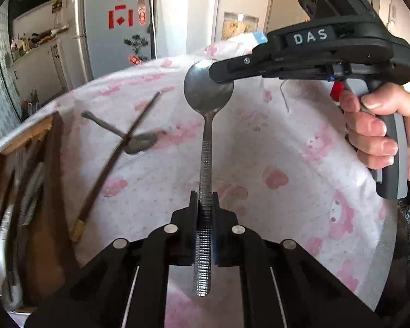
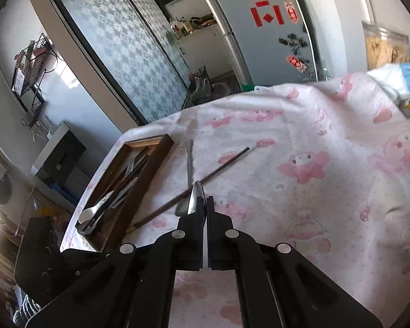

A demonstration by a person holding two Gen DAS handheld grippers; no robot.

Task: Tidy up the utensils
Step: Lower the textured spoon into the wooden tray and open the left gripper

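A steel spoon (image 1: 207,125) with a ribbed handle hangs above the pink-patterned cloth. My left gripper (image 1: 205,201) is shut on its handle. My right gripper (image 1: 218,73) reaches in from the right, held by a hand (image 1: 374,131), and pinches the rim of the spoon's bowl. In the right wrist view that bowl (image 2: 195,196) shows edge-on, with the right gripper (image 2: 206,201) shut on it. A second spoon (image 1: 139,143) and a dark chopstick (image 1: 117,153) lie crossed on the cloth. The wooden utensil tray (image 1: 54,142) sits at the left.
The tray (image 2: 147,175) holds several forks and knives and a white spoon (image 2: 86,214). It sits by the table's left edge, where the cloth (image 2: 328,191) drops off. A fridge (image 2: 273,27) and cabinets stand behind. Packets (image 2: 404,82) lie at the far right corner.
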